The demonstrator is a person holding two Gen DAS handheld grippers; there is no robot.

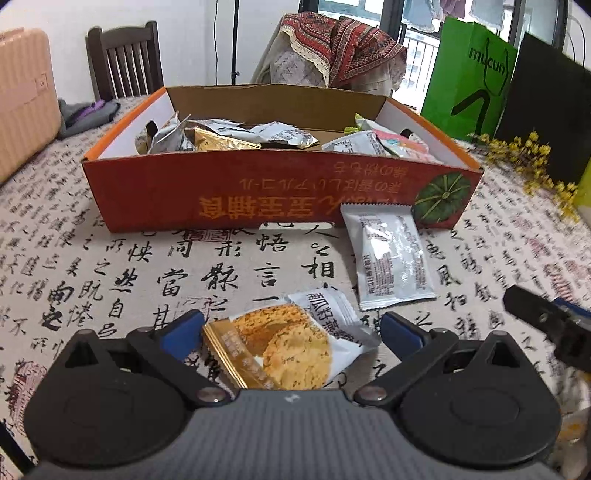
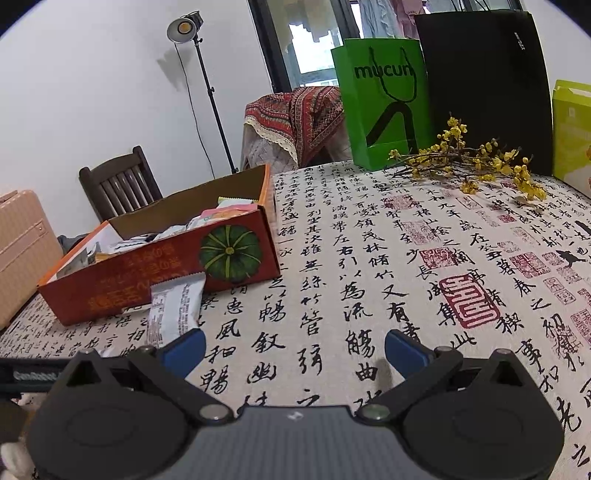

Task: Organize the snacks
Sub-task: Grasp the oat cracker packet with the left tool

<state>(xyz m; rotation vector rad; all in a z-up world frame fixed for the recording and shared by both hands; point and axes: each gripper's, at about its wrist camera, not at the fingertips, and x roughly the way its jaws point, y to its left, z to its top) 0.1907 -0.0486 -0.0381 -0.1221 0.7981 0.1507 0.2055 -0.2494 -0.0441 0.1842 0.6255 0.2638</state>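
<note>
Cookie packet (image 1: pixel 291 347): flat on the table (image 1: pixel 110 280), between the spread fingers of the left hand-held gripper (image 1: pixel 291 332); long axis slanting up-right.
Silver packet (image 1: pixel 391 254): lengthwise toward the orange box (image 1: pixel 221 192), touching it.
Right hand-held gripper (image 2: pixel 295 349): spread wide, holding nothing.

Background clutter around a calligraphy-print bench (image 2: pixel 369 258)

Far right: green paper bag (image 2: pixel 384 107), black bag (image 2: pixel 487 85) just beside it, yellow-flowered sprig (image 2: pixel 469 158) lying in front of both. Far left: dark wooden chair (image 1: pixel 123 61), pink suitcase (image 1: pixel 24 99). Behind: patterned red cloth (image 1: pixel 343 44) draped over furniture, studio lamp (image 2: pixel 184 27) on a stand.
</note>
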